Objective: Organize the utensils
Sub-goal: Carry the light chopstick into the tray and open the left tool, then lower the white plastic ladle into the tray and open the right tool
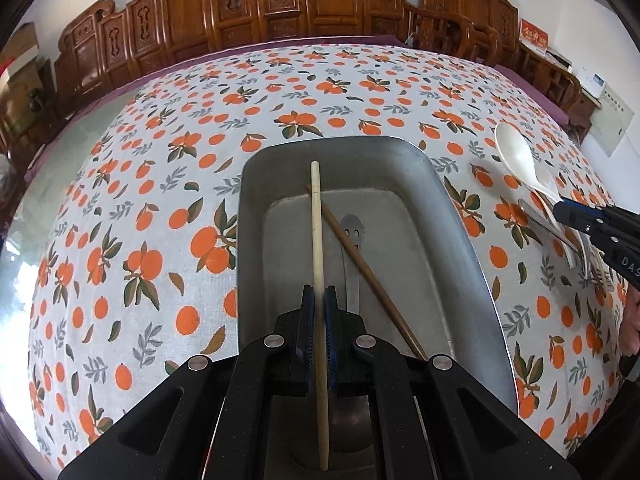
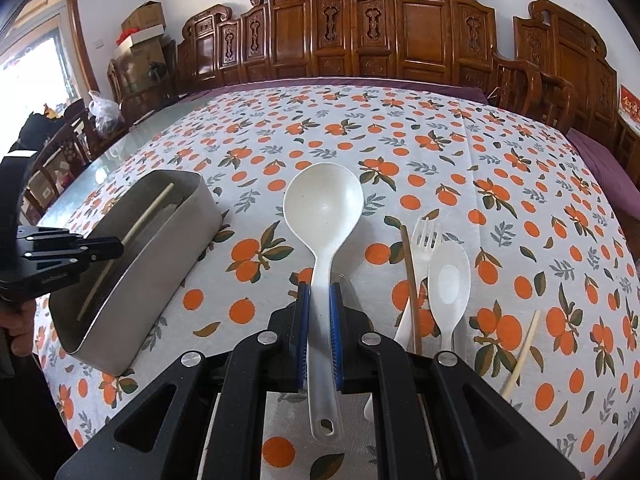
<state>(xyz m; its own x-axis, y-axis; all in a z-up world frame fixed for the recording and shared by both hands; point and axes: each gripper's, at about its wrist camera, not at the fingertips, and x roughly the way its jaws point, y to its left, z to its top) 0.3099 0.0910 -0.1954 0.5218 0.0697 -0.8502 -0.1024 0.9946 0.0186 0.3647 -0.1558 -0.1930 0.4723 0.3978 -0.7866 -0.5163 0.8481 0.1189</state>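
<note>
While both grippers grip:
Left gripper (image 1: 319, 300): clamped on pale chopstick (image 1: 318, 248) above metal tray (image 1: 460, 240)
Right gripper (image 2: 319, 300): clamped on white ladle (image 2: 324, 216)
Tray contents: brown chopstick (image 1: 372, 272), steel spoon (image 1: 352, 236)
Tablecloth (image 2: 460, 160): white fork (image 2: 424, 240), small spoon (image 2: 450, 280)

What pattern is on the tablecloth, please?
White tablecloth printed with orange fruits and green-grey leaves; clearest in the right wrist view.

Two black hand-held grippers with blue pads, both pointing steeply down. The left gripper (image 1: 319, 300) hangs over the near end of the tray (image 1: 460, 216), its jaws closed on a pale chopstick (image 1: 317, 240) that runs between the pads and out over the tray. The right gripper (image 2: 319, 300) sits to the right of the tray, apart from it, jaws clamped on the handle of a white ladle (image 2: 323, 216). A person's fingers (image 2: 18, 332) show behind the left gripper.
</note>
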